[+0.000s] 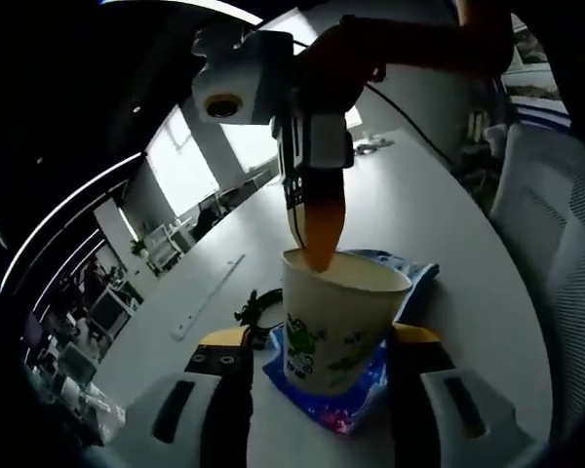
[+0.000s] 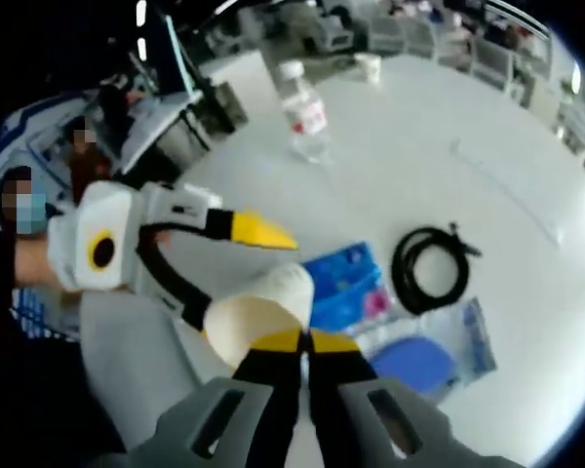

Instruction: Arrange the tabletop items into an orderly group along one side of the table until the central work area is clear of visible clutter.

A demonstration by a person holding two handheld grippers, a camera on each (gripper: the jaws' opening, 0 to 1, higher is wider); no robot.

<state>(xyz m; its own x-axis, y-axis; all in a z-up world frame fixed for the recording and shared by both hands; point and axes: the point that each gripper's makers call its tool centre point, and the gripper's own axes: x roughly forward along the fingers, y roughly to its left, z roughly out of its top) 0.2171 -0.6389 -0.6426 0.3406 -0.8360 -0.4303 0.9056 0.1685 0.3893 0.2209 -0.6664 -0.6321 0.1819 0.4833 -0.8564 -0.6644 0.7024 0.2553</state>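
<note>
The cup [image 1: 339, 322] stands on a blue packet [image 1: 343, 405] near one edge of the desk [image 1: 439, 244]. The left gripper [image 1: 317, 363] has one jaw on each side of the cup, but I cannot tell if it is squeezing it. The right gripper [image 1: 317, 229] comes down from above, and its orange tips pinch the cup's rim.

From the right gripper [image 2: 302, 343], the two jaws are tight together on the rim of the cup [image 2: 258, 314]. The left gripper [image 2: 236, 263] reaches in from the left, jaws spread around the cup. Just beside the cup lies the blue packet [image 2: 346, 283]. Near it are a coiled black cable [image 2: 431, 265] and a clear bag [image 2: 439, 351] with something blue inside. A water bottle [image 2: 304, 112] stands well apart, further across the desk [image 2: 487, 127].
</note>
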